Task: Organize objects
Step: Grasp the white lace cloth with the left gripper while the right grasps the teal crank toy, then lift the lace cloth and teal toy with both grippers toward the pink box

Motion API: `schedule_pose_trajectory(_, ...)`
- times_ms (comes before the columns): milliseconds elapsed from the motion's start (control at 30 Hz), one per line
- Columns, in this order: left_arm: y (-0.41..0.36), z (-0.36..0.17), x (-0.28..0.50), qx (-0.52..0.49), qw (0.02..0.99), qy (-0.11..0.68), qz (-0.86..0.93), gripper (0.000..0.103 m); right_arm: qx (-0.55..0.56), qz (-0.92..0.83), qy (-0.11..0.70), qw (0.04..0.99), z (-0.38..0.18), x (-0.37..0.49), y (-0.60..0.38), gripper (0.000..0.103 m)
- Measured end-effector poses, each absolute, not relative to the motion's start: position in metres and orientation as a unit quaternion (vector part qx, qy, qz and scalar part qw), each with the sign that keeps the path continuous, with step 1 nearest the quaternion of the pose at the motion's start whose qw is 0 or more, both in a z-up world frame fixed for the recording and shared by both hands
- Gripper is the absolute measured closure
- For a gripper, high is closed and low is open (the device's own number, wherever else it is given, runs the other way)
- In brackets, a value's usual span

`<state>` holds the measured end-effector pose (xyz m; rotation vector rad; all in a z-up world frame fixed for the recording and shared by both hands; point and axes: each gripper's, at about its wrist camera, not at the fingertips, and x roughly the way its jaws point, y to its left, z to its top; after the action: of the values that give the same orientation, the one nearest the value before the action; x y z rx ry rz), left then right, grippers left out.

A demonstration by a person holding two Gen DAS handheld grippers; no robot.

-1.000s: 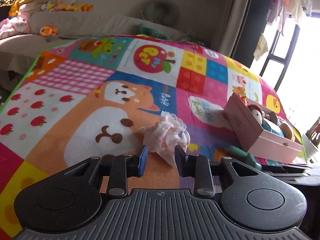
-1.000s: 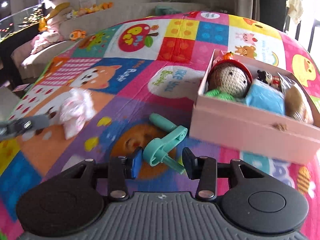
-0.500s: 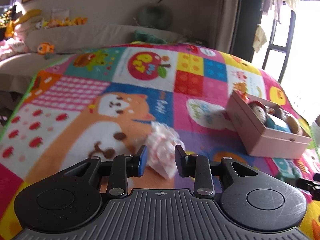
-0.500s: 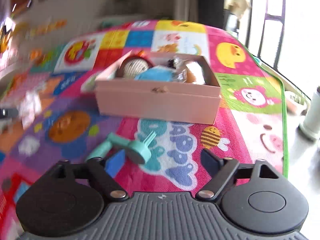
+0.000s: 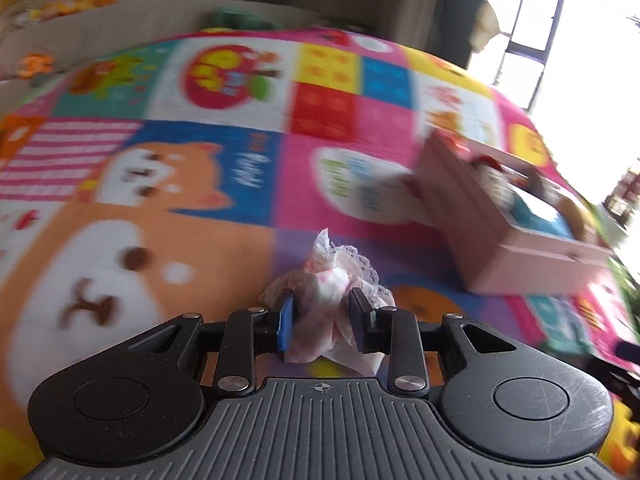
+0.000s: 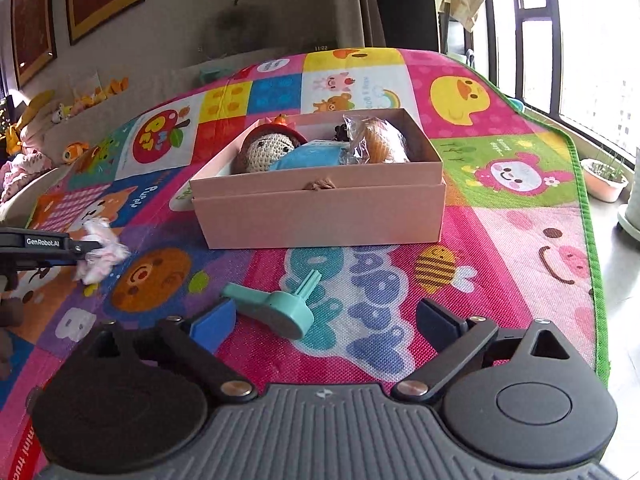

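My left gripper point(image 5: 320, 322) is clamped on the lacy pink cloth point(image 5: 324, 280), left of the pink box point(image 6: 320, 208) it's probably headed for, while my right gripper point(image 6: 324, 320), jaws just spread wide, leaves the teal toy point(image 6: 276, 304) loose on the mat in front of that box.

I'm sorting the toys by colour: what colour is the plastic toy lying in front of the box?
Mint green plastic toy, clearest in the right wrist view.
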<state>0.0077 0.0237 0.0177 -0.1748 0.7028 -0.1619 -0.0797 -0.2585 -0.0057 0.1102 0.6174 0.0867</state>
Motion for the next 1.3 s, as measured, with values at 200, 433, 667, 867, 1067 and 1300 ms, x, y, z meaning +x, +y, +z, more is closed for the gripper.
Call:
schedule_pose_trajectory(200,-0.014,0.007,-0.013,-0.012,0.938,0.325,-0.117,0.07,0.056,0.039,0.308,0.949,-0.006,-0.078,-0.259,0.003)
schedule_pose_trajectory(433,-0.016,0.006,-0.014,-0.013,0.941,0.317,-0.117,0.07,0.052,0.033,0.323,0.944,-0.009,-0.073,-0.257,0.0)
schedule_pose_trajectory(667,-0.014,0.007,-0.012,-0.016,0.941,0.317,-0.119,0.07,0.041,0.025,0.344,0.938,-0.012,-0.068,-0.253,0.0)
schedule_pose_trajectory(867,-0.012,0.007,-0.012,-0.018,0.941,0.317,-0.119,0.07,0.028,0.023,0.339,0.94,-0.008,-0.07,-0.239,0.0)
schedule_pose_trajectory(1067,-0.012,0.007,-0.011,-0.022,0.94,0.317,-0.121,0.07,0.003,0.041,0.34,0.94,-0.008,-0.061,-0.208,0.005)
schedule_pose_trajectory(1300,-0.011,0.006,-0.011,-0.028,0.94,0.317,-0.122,0.07,-0.019,0.038,0.351,0.936,-0.009,-0.056,-0.206,0.027)
